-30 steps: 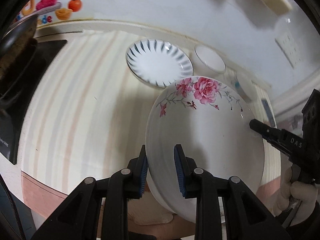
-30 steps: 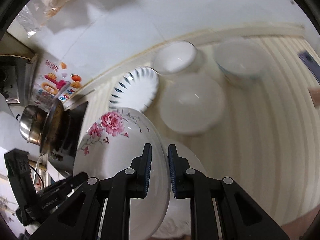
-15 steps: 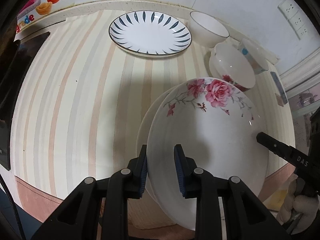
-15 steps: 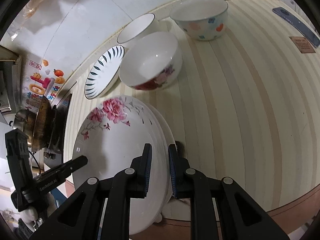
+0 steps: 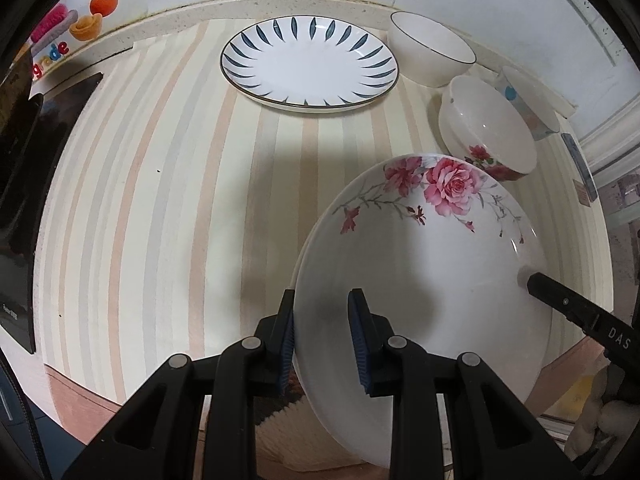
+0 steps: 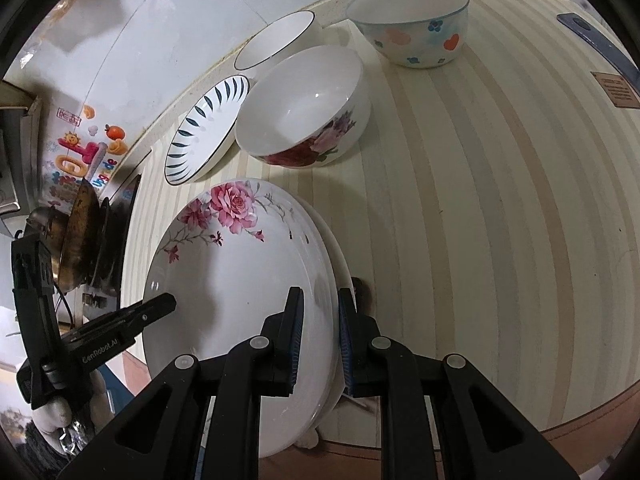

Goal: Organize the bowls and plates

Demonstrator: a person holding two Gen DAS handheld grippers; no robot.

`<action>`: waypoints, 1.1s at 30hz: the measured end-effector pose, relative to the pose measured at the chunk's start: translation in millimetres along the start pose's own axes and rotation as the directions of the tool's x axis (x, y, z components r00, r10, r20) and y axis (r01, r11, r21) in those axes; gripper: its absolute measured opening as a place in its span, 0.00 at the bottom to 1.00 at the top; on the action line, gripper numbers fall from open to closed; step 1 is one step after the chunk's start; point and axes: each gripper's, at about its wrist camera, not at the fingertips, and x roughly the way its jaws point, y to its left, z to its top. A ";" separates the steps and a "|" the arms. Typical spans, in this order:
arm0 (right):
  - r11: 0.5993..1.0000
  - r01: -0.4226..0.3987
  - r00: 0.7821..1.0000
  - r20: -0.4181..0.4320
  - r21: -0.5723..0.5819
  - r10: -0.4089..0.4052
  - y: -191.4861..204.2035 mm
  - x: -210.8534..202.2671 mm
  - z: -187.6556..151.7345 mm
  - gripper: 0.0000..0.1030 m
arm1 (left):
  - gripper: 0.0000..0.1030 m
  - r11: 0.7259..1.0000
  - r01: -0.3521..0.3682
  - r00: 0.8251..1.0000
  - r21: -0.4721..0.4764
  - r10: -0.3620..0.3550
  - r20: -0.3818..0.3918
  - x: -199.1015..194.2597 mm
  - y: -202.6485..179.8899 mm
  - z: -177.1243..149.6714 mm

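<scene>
Rose plate (image 5: 420, 280): left tool (image 5: 322, 340) clamps its 7 o'clock rim, right tool (image 6: 318, 336) its 4 o'clock rim, over striped worktop (image 5: 160, 200).

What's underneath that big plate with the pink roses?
Under the rose plate, the right wrist view shows the rim of another white plate peeking out on one side. The rest of it is covered, so any pattern, or whether more plates lie below, cannot be seen.
</scene>
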 end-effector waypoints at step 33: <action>0.978 -0.174 0.983 -0.036 0.115 0.179 55.8 -26.7 111.3 0.40 | 0.31 0.982 0.057 0.996 -0.178 -0.045 0.070 -42.1 84.5 121.6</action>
